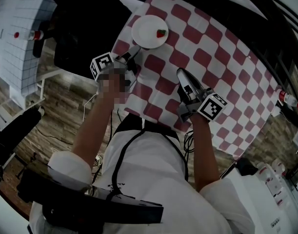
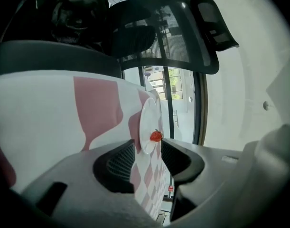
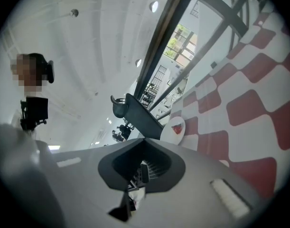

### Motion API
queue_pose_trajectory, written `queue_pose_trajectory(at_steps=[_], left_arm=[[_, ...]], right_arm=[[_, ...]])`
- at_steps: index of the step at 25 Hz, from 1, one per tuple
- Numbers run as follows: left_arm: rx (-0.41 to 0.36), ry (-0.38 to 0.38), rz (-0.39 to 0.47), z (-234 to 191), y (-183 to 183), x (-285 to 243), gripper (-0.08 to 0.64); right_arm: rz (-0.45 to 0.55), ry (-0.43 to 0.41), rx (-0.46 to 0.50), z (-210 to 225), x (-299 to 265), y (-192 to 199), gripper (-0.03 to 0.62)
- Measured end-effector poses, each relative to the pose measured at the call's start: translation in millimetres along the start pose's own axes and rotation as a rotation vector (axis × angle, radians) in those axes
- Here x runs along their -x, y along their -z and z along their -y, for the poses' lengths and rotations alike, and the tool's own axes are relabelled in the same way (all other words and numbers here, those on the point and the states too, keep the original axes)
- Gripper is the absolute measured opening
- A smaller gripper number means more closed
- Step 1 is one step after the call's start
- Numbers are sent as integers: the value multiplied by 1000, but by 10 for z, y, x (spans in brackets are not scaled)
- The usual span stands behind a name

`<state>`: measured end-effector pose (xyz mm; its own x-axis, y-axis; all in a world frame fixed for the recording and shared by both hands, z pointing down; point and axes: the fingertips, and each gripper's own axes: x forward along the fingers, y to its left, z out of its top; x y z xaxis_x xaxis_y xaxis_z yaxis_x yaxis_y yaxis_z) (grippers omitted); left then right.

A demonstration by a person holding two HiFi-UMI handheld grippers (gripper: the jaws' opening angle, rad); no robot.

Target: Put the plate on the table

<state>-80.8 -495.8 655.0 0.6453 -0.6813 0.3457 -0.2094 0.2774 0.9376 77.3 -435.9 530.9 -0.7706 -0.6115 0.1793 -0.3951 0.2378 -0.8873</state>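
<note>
**Q:** What was the state of each gripper?

**A:** The left gripper [image 2: 147, 147] had its jaws apart, and the pads pressed on nothing. The right gripper [image 3: 142, 140] had its jaws together at the tips and held nothing.

**Q:** Where was the plate?

**A:** The plate [image 1: 146, 29] lay flat on the table [image 1: 214, 65]. It sat just beyond the left gripper's [image 1: 133, 51] tips. The right gripper [image 1: 181, 73] was well apart from it.

**Q:** What was the count?

**A:** There were two grippers and one plate. One strawberry [image 1: 161, 33] lay on the plate near its rim. One red-and-white checked cloth [image 1: 236, 96] covered the table.

**Q:** What did each view add?

**A:** Only the head view showed both grippers together, along with the arms that held them. The left gripper view showed the plate [image 2: 147, 120] and the strawberry [image 2: 155, 136] past its open jaws. It also showed one black mesh chair [image 2: 168, 37] behind the table. The right gripper view showed the plate [image 3: 179, 133] far off. It alone showed a person [image 3: 34, 106] standing in the distance.
</note>
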Motion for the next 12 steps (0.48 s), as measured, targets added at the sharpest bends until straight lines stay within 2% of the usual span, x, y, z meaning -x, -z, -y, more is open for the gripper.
queue_pose_trajectory(at_steps=[3,8,12], left_arm=[[-30,2,-2,68,30,117,109],[-52,45,-3,262,130,350,100],[-103,70,-11,486,242,558,69]], right_arm=[[3,6,71,-126,51,16,8],[47,-3,85,-341,187,29,8],[69,-24,100,-551,286,59,8]])
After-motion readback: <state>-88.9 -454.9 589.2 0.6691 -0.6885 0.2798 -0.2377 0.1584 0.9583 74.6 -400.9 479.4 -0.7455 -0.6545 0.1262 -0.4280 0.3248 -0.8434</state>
